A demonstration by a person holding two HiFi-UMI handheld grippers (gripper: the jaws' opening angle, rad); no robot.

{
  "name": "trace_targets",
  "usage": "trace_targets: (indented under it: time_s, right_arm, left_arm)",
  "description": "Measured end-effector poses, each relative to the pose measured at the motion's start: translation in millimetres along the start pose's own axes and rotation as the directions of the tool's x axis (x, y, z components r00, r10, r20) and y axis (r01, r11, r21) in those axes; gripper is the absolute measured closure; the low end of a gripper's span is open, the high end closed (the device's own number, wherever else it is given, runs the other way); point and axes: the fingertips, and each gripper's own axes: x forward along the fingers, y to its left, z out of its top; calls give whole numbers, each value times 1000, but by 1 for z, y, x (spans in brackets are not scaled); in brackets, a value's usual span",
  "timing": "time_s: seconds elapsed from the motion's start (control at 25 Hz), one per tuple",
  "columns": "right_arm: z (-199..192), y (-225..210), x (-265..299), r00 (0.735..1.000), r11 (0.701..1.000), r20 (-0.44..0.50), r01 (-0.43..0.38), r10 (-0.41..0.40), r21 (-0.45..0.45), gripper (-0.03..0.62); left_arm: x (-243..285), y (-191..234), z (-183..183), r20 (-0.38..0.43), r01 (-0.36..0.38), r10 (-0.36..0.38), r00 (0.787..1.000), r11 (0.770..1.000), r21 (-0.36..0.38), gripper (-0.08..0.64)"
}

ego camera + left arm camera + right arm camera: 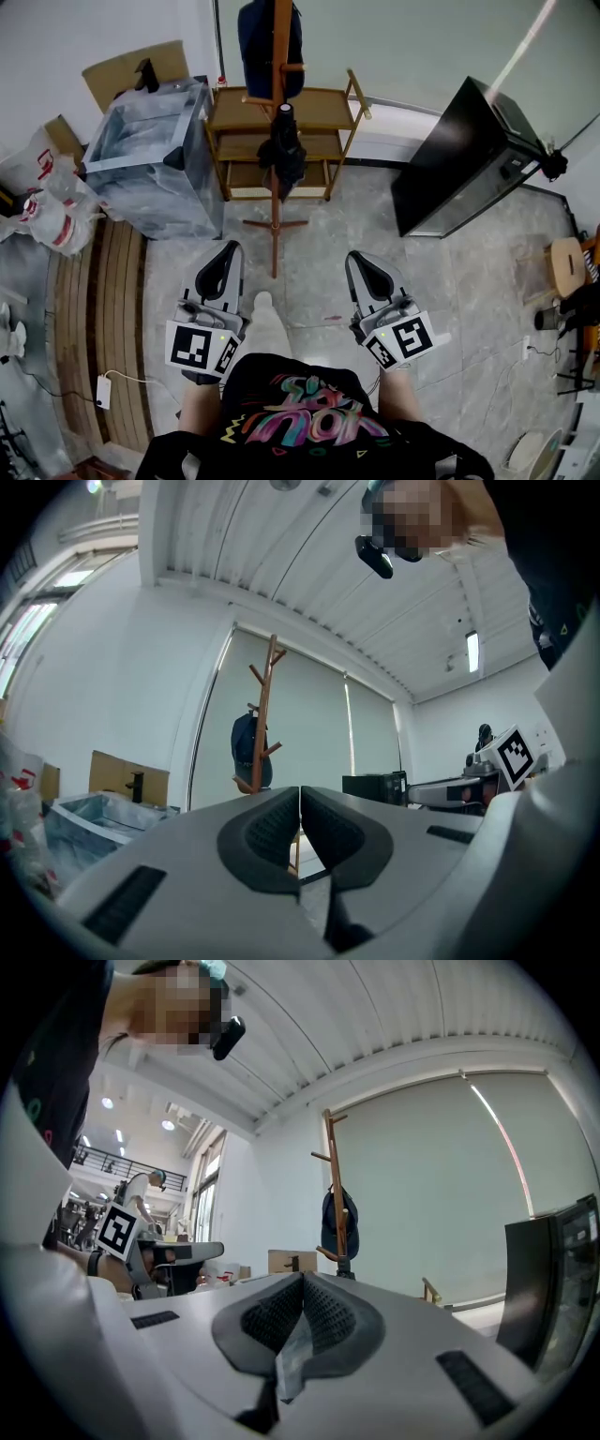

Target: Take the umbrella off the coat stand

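A folded black umbrella (282,150) hangs on the wooden coat stand (277,216), in front of a low shelf. A dark blue bag (266,37) hangs at the stand's top. Both grippers are held level over the floor, well short of the stand. My left gripper (228,251) is left of the stand's foot and my right gripper (359,260) is right of it. In the left gripper view the jaws (299,794) meet with nothing between them, and the stand (263,714) rises beyond. The right gripper (302,1281) is shut and empty too, with the stand (335,1185) ahead.
A wooden shelf (314,108) stands behind the coat stand. A plastic-wrapped grey box (150,159) sits to its left, with cardboard (127,70) and bags (47,211) beyond. A black cabinet (464,159) stands at the right, a small stool (567,258) farther right.
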Motion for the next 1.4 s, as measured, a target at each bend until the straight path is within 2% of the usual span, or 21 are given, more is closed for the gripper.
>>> trace_targets:
  time_s: [0.4,0.68,0.96,1.4]
  right_arm:
    - [17,-65,160,998,998,-10,56,-56,-6,577]
    - [21,-101,222,994,994,-15,107,-108,-9,577]
    - [23,-119,246,994,994,-20,110,-110,-10,577]
    - [31,-142,259,999,999,-1,44,-44,-26,577]
  left_arm:
    - [132,120,8,1,37,-37,999,999,-16,532]
    - [181,180,10,-2,48,-48,999,999,-8,532]
    - [201,193,7,-7,30,-30,1000,999,-18,532]
    - [227,183,9,12,-22,22,1000,1000,-19,532]
